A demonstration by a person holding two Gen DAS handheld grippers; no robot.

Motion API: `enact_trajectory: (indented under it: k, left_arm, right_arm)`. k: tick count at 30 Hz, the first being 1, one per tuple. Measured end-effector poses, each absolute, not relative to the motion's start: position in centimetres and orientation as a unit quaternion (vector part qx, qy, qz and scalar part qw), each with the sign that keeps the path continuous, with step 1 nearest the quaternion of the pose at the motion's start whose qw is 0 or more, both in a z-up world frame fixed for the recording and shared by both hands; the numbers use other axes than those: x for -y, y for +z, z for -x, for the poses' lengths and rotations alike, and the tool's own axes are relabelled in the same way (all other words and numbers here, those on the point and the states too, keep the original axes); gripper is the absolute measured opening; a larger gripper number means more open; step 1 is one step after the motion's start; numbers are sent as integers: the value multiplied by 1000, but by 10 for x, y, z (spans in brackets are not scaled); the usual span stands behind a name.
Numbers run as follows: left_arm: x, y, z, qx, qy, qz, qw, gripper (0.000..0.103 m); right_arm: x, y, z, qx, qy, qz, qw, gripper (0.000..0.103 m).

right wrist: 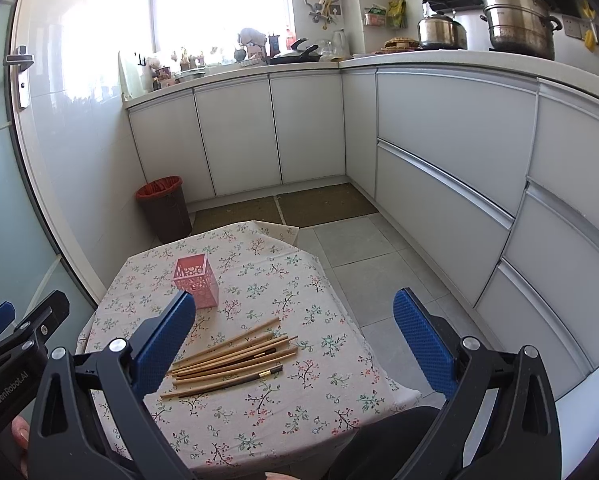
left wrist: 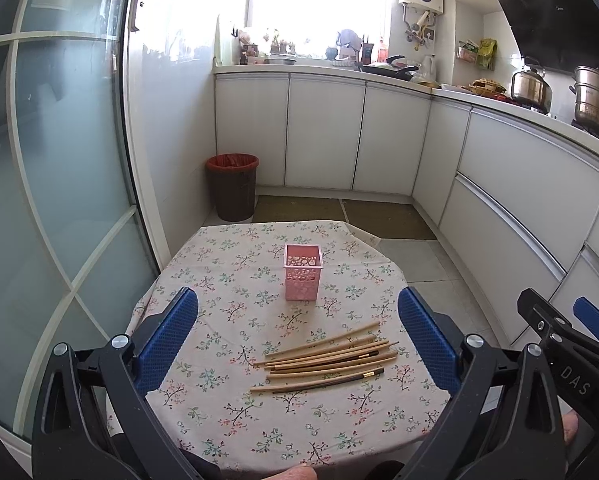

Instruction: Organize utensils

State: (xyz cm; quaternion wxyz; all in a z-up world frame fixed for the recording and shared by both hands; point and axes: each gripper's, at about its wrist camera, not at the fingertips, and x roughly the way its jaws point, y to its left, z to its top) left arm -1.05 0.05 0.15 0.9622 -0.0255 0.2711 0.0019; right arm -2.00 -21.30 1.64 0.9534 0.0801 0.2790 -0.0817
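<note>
You are in a kitchen with white cupboards [left wrist: 323, 132] and a bin [left wrist: 232, 186], at a small table [left wrist: 227, 412] under a flowery cloth. The chopsticks [left wrist: 325, 358] lie flat in a loose pile, running left to right, near the upright pink holder [left wrist: 302, 272]. Your left tongs [left wrist: 297, 340] and right tongs [right wrist: 295, 340] are both wide open, holding nothing.

The left hand-held gripper [left wrist: 298, 336] has a black plastic frame with triangular cut-outs, round silver screws at its pivots, and two fingers [left wrist: 170, 340] faced with blue dimpled pads. The right hand-held gripper [right wrist: 294, 338] is built the same. White lettering marks each body: "DAS" on the right, "GenRobot.AI" on the left. Bare skin shows below.
</note>
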Motion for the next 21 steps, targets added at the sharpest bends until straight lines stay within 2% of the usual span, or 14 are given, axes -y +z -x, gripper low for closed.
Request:
enact_trajectory:
  k: [21]
  left_arm:
    - [1, -3, 6, -279, 6, 24, 960, 96]
  right_arm:
    - [213, 16, 18, -284, -80, -80, 952, 96]
